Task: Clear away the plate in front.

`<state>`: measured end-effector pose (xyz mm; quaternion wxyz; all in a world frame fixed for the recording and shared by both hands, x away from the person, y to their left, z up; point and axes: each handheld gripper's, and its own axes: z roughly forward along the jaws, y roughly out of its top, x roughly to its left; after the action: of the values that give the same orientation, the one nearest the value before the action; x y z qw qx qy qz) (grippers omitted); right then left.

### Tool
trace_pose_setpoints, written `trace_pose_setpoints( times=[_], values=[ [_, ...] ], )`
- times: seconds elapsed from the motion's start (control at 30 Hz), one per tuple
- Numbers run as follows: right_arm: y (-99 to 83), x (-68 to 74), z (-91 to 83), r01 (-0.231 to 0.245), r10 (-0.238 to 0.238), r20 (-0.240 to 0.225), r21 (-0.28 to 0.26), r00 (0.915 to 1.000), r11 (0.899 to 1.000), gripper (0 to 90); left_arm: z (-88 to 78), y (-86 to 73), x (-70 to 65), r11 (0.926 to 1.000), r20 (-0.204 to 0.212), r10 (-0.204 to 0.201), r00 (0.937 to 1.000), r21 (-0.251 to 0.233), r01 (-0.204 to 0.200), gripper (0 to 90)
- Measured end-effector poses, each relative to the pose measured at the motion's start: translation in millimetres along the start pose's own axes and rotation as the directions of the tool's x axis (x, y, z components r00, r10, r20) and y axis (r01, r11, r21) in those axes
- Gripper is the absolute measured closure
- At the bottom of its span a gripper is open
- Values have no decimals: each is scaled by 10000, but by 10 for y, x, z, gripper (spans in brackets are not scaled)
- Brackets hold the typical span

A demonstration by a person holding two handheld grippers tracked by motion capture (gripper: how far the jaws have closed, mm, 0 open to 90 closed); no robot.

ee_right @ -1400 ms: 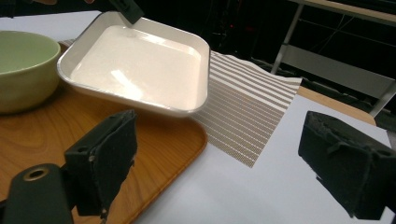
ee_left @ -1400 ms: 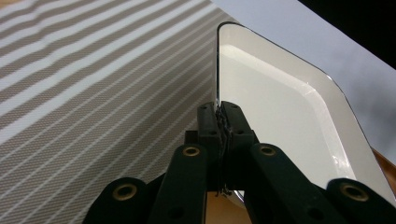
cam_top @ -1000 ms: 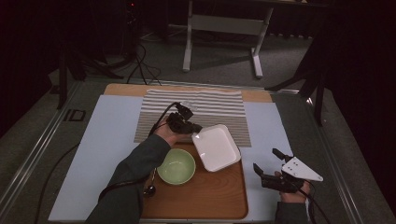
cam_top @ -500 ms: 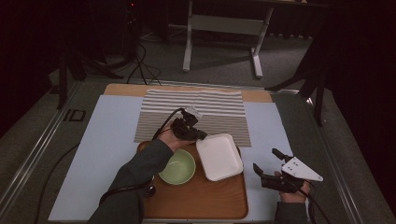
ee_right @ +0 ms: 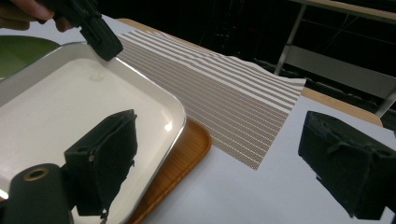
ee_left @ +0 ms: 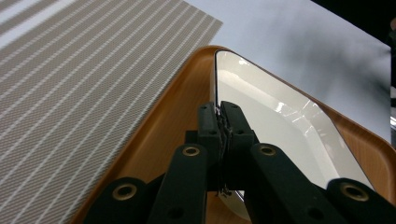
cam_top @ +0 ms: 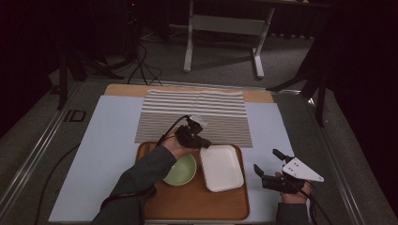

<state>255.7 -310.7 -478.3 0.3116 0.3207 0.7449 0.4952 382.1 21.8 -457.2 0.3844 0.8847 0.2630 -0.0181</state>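
While the left hand-held gripper (ee_left: 219,122) stays clamped on the rim of the white tray (cam_top: 221,168), that tray lies flat on the wooden board (cam_top: 197,206), at three o'clock of the green bowl (cam_top: 180,169). Placing seems nearly done; letting go remains. The right hand-held gripper (cam_top: 268,166) hangs wide open and empty over the tabletop (cam_top: 103,140).
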Motion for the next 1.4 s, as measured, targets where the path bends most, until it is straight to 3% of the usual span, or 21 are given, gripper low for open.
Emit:
trace_pose_setpoints(
  times=[0.2, 0.5, 0.8, 0.97, 1.1, 1.2, 1.4],
  values=[
    [0, -4, -2, -1, 1, -5, -2, 10000, 10000, 112, 72, 6, -7, 9997, 250, 36, 9997, 222, -41, 890],
    [2, 4, 7, 27, -27, -40, 27, 10000, 10000, 112, 115, -32, -19, 9988, 264, -81, 9996, 479, 69, 887],
    [10, 21, 14, 54, -54, -77, 42, 10000, 10000, 112, 231, 25, -74, 9947, -153, 47, 9999, 1031, -31, 860],
    [8, 16, 6, 24, -23, -70, 38, 10000, 10000, 112, 364, 47, -66, 9862, -567, -4, 9984, 1654, 98, 829],
    [8, 17, 6, 28, -27, -83, 31, 10000, 10000, 112, 406, 35, -63, 9856, -676, -123, 9976, 1672, 235, 801],
    [8, 16, 2, 18, -18, -67, 17, 10000, 10000, 112, 401, 19, -42, 9866, -757, -313, 9966, 1572, 429, 728],
    [9, 20, 7, 36, -36, -77, 26, 10000, 10000, 112, 222, -10, -6, 9953, -1054, -470, 9933, 792, 555, 634]
  ],
)
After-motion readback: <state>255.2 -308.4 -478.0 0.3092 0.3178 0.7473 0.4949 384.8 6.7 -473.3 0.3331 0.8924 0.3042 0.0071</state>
